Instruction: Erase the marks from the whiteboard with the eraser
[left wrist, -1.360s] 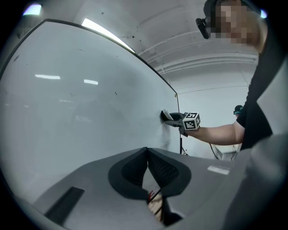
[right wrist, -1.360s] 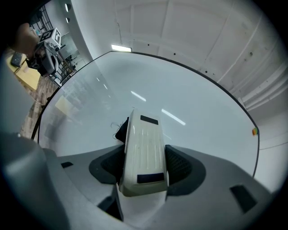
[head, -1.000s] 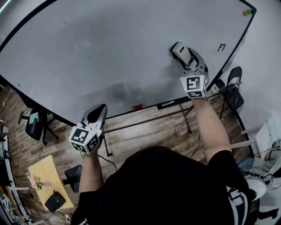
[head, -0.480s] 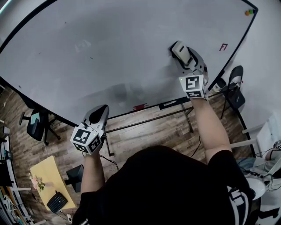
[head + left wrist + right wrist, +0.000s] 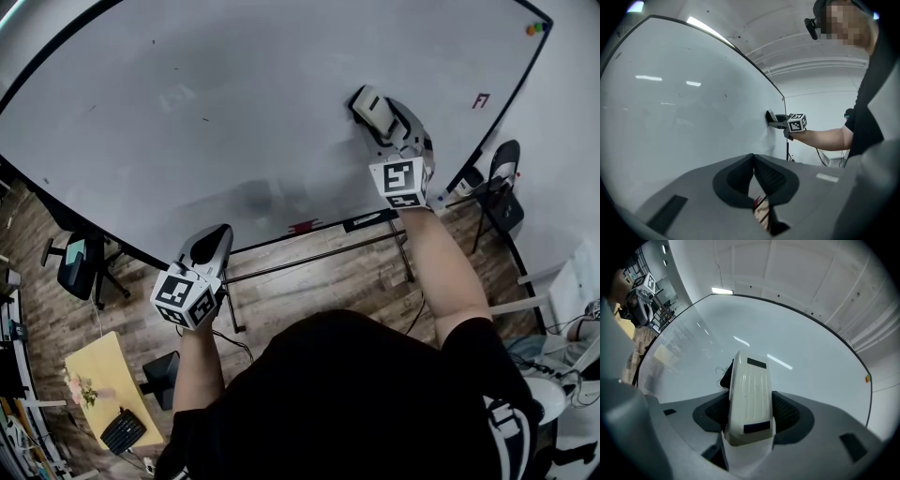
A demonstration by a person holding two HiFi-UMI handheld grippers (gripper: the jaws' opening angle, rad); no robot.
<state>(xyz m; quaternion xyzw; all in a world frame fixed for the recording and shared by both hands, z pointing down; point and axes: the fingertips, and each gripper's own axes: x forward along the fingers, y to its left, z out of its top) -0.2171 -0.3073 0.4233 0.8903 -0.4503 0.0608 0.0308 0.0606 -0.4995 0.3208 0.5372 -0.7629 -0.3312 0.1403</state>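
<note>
The whiteboard fills the upper head view. It carries faint grey smudges, a few small dark specks and a red mark near its right edge. My right gripper is shut on the white eraser, which is pressed flat against the board's right part. In the right gripper view the eraser sits between the jaws with the whiteboard behind it. My left gripper hangs below the board's bottom edge, off the surface, jaws shut and holding nothing. From it I see the eraser on the whiteboard.
Along the board's bottom ledge lie a red item and a black item. Coloured magnets sit at the top right corner. Below are the stand's legs, wood floor, office chairs and a yellow table.
My right gripper has slid the eraser a little up and left along the board. The left gripper has shifted only slightly.
</note>
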